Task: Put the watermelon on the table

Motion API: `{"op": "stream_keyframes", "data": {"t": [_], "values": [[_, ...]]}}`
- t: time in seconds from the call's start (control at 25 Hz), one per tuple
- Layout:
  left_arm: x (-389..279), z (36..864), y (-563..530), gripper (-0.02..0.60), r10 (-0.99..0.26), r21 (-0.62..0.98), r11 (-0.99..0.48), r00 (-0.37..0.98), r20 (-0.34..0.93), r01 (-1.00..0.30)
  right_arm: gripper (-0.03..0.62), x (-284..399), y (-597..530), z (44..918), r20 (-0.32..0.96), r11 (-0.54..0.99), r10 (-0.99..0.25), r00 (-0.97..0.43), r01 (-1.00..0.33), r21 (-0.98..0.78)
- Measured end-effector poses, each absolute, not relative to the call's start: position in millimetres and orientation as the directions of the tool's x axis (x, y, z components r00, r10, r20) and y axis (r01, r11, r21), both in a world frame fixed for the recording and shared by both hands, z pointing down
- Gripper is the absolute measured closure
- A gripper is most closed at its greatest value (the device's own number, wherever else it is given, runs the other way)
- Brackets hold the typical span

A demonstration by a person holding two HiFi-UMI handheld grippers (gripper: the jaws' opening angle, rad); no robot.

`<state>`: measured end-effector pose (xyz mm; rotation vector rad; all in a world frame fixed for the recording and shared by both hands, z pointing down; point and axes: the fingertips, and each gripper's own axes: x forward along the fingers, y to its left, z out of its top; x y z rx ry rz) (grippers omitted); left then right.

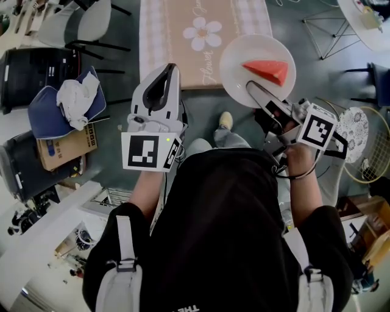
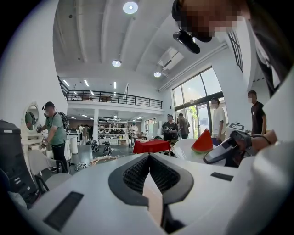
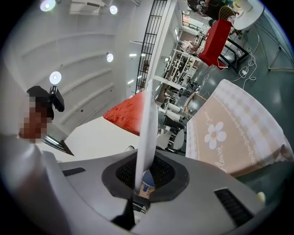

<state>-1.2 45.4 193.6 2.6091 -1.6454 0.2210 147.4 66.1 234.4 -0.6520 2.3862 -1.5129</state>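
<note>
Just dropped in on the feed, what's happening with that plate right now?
A person is carrying the watermelon slice on a white plate, with the right gripper clamped on the plate's near rim. The plate hangs by the near edge of the table with the flower mat, not yet set down. The left gripper is shut and empty, held out alongside.

Off-task items I log from here. Head view, left side of the floor: a blue cushion (image 1: 42, 113) with a crumpled white cloth (image 1: 76, 100) lying on it; a cardboard box (image 1: 64, 146) sits partly under the cushion's near edge. A black chair (image 1: 30, 73) stands just beyond, with grey chairs (image 1: 91, 21) towards the top left corner. At the right edge lies a round patterned disc (image 1: 353, 125). Left gripper view: a bystander in a green shirt (image 2: 56, 133), a red-draped table (image 2: 150, 146) far back, a mezzanine railing (image 2: 110, 97), and ceiling lights (image 2: 130, 7) on.
</note>
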Motion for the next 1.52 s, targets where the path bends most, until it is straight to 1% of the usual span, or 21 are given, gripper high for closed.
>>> {"op": "stream_keyframes", "data": {"t": [0.24, 0.64, 0.92, 1.52], "values": [[1, 190, 36, 0.569, -0.900, -0.073, -0.424, 0.411, 0.145, -0.903, 0.568, 148, 54, 235, 0.028, 0.369, -0.478, -0.878, -0.230, -0.900], [4, 189, 29, 0.569, -0.905, -0.082, -0.415, 0.402, 0.138, -0.906, 0.568, 152, 42, 234, 0.022, 0.380, -0.467, -0.884, -0.223, -0.898], [-5, 184, 29, 0.569, -0.910, -0.078, -0.405, 0.393, 0.130, -0.911, 0.568, 139, 41, 229, 0.019, 0.390, -0.452, -0.892, -0.217, -0.895], [-22, 186, 16, 0.569, -0.899, -0.061, -0.427, 0.416, 0.134, -0.902, 0.568, 117, 32, 228, 0.030, 0.386, -0.456, -0.889, -0.228, -0.894]]}}
